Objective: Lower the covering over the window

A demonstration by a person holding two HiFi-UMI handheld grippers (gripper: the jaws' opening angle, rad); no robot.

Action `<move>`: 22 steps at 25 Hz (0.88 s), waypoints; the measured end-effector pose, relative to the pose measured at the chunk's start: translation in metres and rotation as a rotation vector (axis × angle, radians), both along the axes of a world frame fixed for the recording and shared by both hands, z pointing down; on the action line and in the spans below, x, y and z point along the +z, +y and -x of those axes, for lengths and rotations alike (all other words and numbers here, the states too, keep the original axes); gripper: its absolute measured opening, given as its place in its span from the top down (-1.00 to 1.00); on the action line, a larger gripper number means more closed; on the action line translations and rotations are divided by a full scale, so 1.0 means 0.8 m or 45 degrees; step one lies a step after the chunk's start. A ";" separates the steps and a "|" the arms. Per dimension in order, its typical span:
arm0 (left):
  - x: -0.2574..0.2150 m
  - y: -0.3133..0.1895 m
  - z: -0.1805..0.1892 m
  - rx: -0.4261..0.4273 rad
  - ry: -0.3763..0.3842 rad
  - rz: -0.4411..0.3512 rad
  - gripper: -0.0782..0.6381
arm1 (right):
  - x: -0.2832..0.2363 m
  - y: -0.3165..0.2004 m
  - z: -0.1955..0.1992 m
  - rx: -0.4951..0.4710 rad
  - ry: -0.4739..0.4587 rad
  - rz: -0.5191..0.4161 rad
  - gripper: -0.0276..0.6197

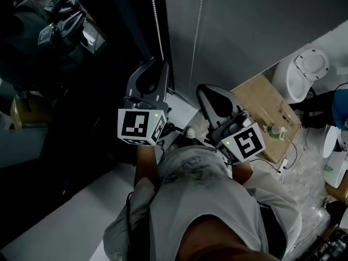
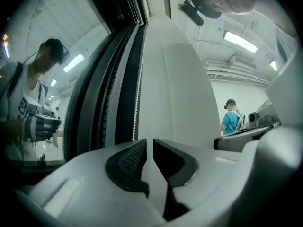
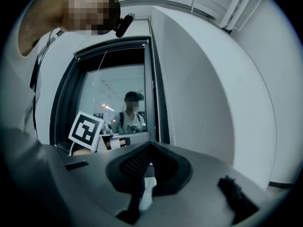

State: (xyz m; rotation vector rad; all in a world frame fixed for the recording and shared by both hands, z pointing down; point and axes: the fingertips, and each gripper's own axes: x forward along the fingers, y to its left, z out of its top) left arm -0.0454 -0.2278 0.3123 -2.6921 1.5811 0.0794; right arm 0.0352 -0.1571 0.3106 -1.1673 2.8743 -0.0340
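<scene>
Left gripper [image 2: 150,144]: fingers [image 2: 128,162] slightly apart, nothing between. Bead chain [image 2: 138,96] hangs just ahead, beside window [image 3: 113,93] frame; glass uncovered. Right gripper [image 3: 150,146]: fingers closed together. Cubes [image 1: 140,125] carry square black-white markers.

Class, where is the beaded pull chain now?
In the left gripper view, the bead chain hangs beside the dark window frame, just above the left gripper.

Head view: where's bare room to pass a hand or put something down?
Bare: the wall right of the cords, and the pale surface at lower left, beside the window. Crowded: the box top and the floor at right.
</scene>
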 end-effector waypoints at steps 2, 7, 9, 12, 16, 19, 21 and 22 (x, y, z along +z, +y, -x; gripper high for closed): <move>0.002 -0.006 0.001 -0.010 -0.014 0.000 0.63 | 0.001 0.000 0.002 0.000 0.004 0.001 0.86; 0.006 -0.026 0.001 -0.044 -0.027 0.009 0.58 | 0.001 -0.002 -0.001 0.003 0.008 0.008 0.86; 0.010 -0.033 0.002 -0.055 -0.025 0.016 0.56 | 0.001 -0.002 -0.001 0.009 0.009 0.010 0.86; 0.013 -0.042 -0.002 -0.056 -0.027 0.019 0.54 | 0.000 -0.002 -0.005 0.028 -0.005 0.011 0.86; 0.018 -0.053 -0.012 -0.045 -0.029 0.023 0.52 | 0.004 -0.005 -0.015 0.046 -0.003 0.023 0.86; 0.019 -0.059 -0.014 -0.035 -0.034 0.026 0.52 | 0.004 -0.002 -0.014 0.046 0.016 0.013 0.86; 0.019 -0.062 -0.016 -0.026 -0.038 0.024 0.51 | 0.004 -0.001 -0.013 0.046 0.028 0.010 0.86; 0.018 -0.063 -0.017 -0.022 -0.039 0.022 0.51 | 0.005 0.000 -0.014 0.048 0.029 0.010 0.86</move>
